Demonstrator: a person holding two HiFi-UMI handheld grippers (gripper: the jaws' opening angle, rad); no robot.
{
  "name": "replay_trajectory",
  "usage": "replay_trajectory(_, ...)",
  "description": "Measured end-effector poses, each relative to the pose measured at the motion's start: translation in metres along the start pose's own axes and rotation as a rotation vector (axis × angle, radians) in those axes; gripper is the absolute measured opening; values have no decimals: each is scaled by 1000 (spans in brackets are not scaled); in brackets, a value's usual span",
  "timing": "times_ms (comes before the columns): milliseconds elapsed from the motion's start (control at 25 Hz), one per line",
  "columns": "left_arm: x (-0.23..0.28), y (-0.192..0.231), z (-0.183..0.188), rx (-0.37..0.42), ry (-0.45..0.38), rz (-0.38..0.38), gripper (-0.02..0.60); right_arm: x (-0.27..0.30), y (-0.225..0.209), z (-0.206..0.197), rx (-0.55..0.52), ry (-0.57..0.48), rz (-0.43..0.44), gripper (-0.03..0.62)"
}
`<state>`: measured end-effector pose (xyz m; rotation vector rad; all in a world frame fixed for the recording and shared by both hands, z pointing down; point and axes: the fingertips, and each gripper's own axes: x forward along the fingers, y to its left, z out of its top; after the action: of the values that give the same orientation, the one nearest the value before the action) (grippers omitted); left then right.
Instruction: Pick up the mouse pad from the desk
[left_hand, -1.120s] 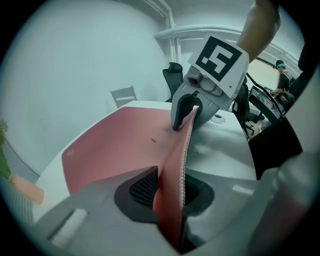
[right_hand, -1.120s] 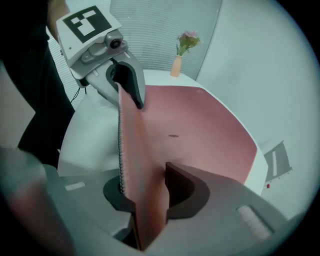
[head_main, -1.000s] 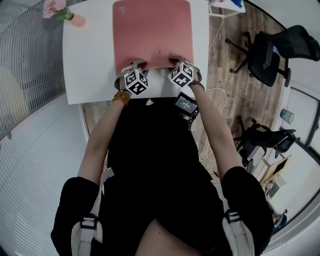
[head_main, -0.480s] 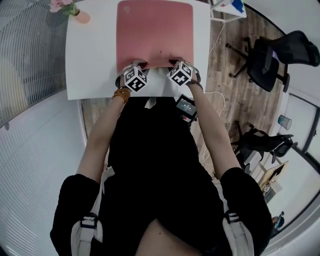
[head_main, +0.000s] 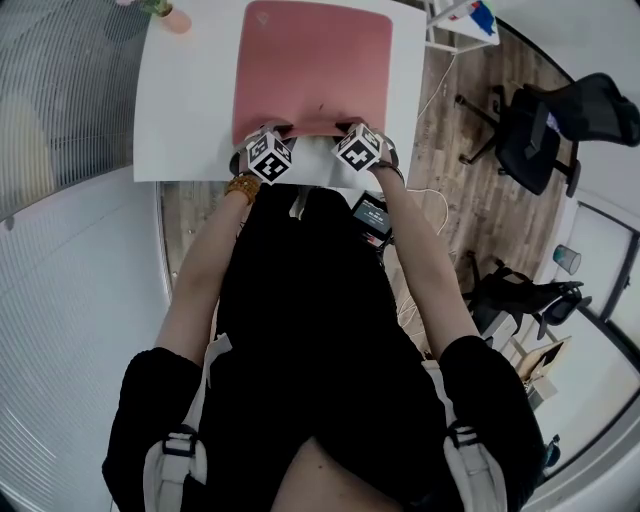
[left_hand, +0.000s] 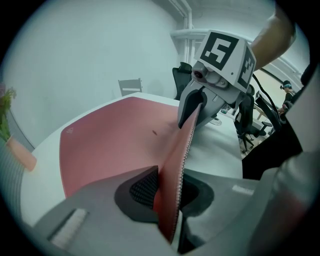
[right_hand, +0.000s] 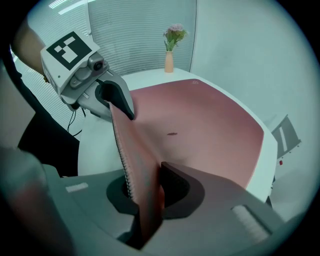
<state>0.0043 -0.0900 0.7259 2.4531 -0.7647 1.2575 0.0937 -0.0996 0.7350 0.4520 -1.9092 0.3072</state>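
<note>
Pink mouse pad (head_main: 315, 65) lies mostly flat on white bench (head_main: 185, 110), near edge lifted and pinched upright by left claw (left_hand: 167, 187) and right claw (right_hand: 145, 187), the right having just been closing on it, presumably so both corners rise evenly.

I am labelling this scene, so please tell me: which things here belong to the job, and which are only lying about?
Job: pink mouse pad; white desk; left gripper, shut on the pad's near edge; right gripper, jaws just closing on that edge.
Lying about: vase of flowers; black office chairs.
</note>
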Motion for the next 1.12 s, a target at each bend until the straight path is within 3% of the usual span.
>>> replay_trajectory(320, -8, -19, -11, -24, 8, 1, 52, -4, 21, -10, -11, 5, 34, 64)
replay_trajectory(640, -26, -36, -13, -115, -12, -37, 52, -15, 41, -18, 24, 0, 107, 61)
replay_trajectory(840, -43, -35, -4, -217, -81, -75, 52, -36, 54, -10, -24, -1, 154, 55)
replay_trajectory(1120, -72, -38, 3, -275, -107, -99, 52, -56, 73, 0, -120, -6, 203, 41)
